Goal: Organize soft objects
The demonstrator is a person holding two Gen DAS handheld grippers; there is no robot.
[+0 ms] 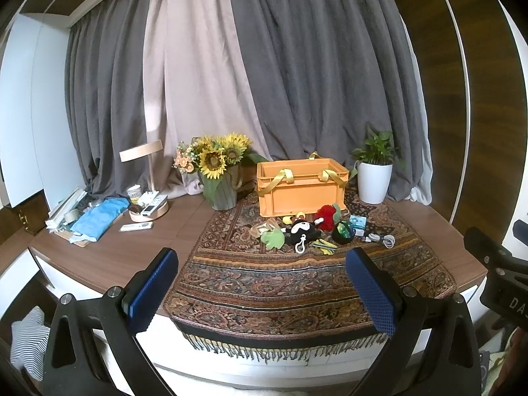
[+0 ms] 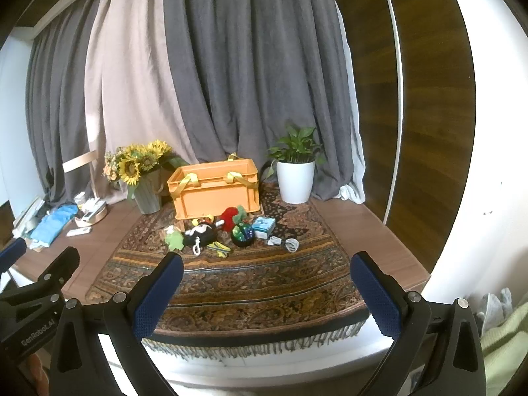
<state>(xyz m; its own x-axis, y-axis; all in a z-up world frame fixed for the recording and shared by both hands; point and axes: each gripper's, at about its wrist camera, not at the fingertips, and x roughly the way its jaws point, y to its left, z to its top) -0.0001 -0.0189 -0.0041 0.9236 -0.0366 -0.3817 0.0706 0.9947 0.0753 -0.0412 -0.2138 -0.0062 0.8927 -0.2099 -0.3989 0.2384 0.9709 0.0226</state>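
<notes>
Grey and beige curtains (image 1: pixel 280 76) hang behind a wooden desk (image 1: pixel 109 257) partly covered by a paisley cloth (image 1: pixel 280 283) with a fringed front edge. One orange crate (image 1: pixel 302 186) with yellow strap handles stands on the cloth toward the back, between one vase of sunflowers (image 1: pixel 219 171) on the left and one potted plant in a white pot (image 1: pixel 374 178) on the right.

Just in front of the crate lies a tight cluster of soft toys: one green plush (image 1: pixel 272 239), one black-and-white plush (image 1: pixel 302 231) with a white clip, one red plush (image 1: pixel 326 217), and one dark round plush with green patches (image 1: pixel 343 231). A small yellow-and-blue striped piece (image 2: pixel 219 247) lies at the cluster's near edge. Beside them on the right are one light blue box (image 2: pixel 264 226) and one coiled white cable (image 2: pixel 287 243).

At the desk's left end sit a lamp with a round wooden base (image 1: pixel 148 211), one white remote (image 1: pixel 137 227), and a blue cloth (image 1: pixel 97 219) over a pile of papers.

Both tools hang over the near edge of the desk, well apart from the toys. The left gripper (image 1: pixel 262 285) has its blue-padded fingers spread wide with nothing between them; the right gripper (image 2: pixel 265 293) is likewise spread and empty.
</notes>
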